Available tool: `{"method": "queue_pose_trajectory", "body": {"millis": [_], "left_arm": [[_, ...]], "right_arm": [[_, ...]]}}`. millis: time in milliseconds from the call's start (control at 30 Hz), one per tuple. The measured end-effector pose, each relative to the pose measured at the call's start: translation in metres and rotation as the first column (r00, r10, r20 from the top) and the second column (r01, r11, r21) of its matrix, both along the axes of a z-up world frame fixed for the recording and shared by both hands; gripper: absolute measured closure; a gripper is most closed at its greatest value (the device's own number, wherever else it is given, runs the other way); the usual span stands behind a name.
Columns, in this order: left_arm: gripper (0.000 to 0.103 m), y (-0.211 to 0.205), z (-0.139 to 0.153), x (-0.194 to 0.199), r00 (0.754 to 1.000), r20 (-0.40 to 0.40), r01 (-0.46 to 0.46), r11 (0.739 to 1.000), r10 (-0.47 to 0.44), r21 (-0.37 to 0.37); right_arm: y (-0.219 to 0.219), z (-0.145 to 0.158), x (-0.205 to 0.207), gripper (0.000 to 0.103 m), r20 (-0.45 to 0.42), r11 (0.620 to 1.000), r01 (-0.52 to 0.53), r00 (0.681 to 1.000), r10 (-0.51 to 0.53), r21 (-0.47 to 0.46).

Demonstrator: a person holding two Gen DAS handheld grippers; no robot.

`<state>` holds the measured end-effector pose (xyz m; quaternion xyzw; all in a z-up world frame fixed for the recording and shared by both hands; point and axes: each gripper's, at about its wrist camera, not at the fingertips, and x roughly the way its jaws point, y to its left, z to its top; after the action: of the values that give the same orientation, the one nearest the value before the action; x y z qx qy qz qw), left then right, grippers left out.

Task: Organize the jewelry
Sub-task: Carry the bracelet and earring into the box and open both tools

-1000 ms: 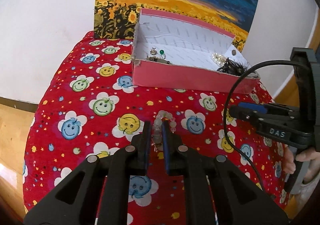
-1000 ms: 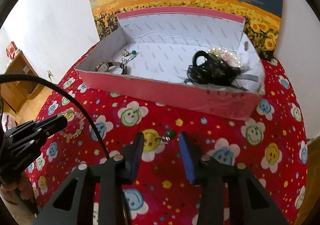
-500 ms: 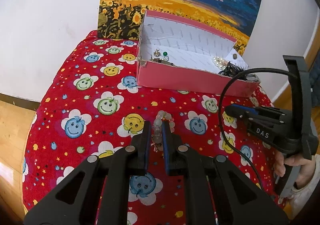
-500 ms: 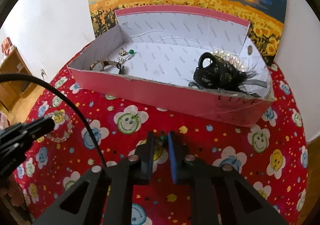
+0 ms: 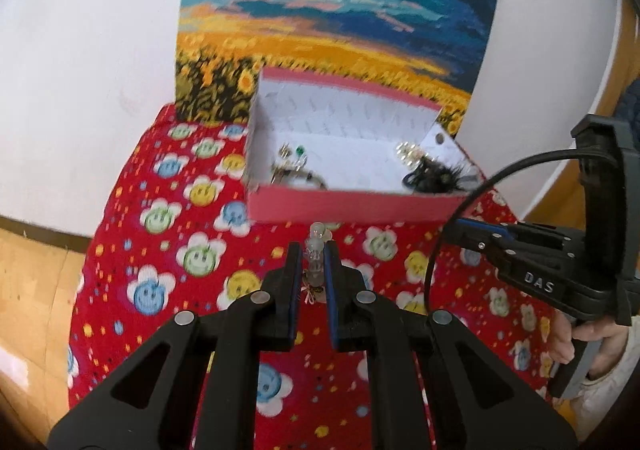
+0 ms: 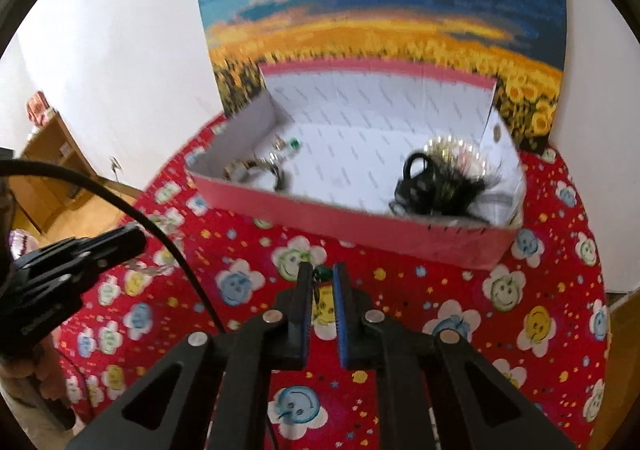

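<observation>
left wrist view: a clear bead bracelet (image 5: 315, 254) is pinched between the left gripper (image 5: 313, 264) fingers, above the red smiley tablecloth (image 5: 168, 250) just before the pink box (image 5: 352, 205). right gripper (image 6: 322, 282) pinches a green earring (image 6: 322, 272).

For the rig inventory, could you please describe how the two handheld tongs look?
Both are black plastic with blue pads and silver rivets. The left tongs and right tongs match. The right unit's side bears white "DAS" lettering, and a black cable arcs from it.
</observation>
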<state>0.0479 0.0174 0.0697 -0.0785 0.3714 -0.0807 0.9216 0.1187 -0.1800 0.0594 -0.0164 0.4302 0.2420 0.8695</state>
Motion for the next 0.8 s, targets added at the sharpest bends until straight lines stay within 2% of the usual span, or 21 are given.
{"method": "queue_pose_trajectory", "body": {"millis": [200,400,533,800], "left_arm": [[0.094,-0.013,0.025,0.024,0.999,0.042,0.021,1.0,-0.021,0.003],[0.094,-0.026,0.036,0.058,0.998,0.053,0.037,0.999,-0.036,-0.01],[0.094,-0.038,0.033,0.087,0.997,0.053,0.052,0.999,-0.052,0.006],[0.094,-0.058,0.013,0.133,0.997,0.022,0.073,0.997,-0.074,0.019]], "right_arm": [[-0.01,0.027,0.005,0.092,0.043,0.999,0.008,0.999,-0.01,0.044],[-0.027,0.042,0.025,0.092,0.058,0.996,0.056,0.997,-0.06,0.069],[-0.04,0.047,0.045,0.092,0.078,0.993,0.102,0.991,-0.106,0.062],[-0.059,0.036,0.091,0.092,0.05,0.985,0.165,0.985,-0.167,0.044]]}}
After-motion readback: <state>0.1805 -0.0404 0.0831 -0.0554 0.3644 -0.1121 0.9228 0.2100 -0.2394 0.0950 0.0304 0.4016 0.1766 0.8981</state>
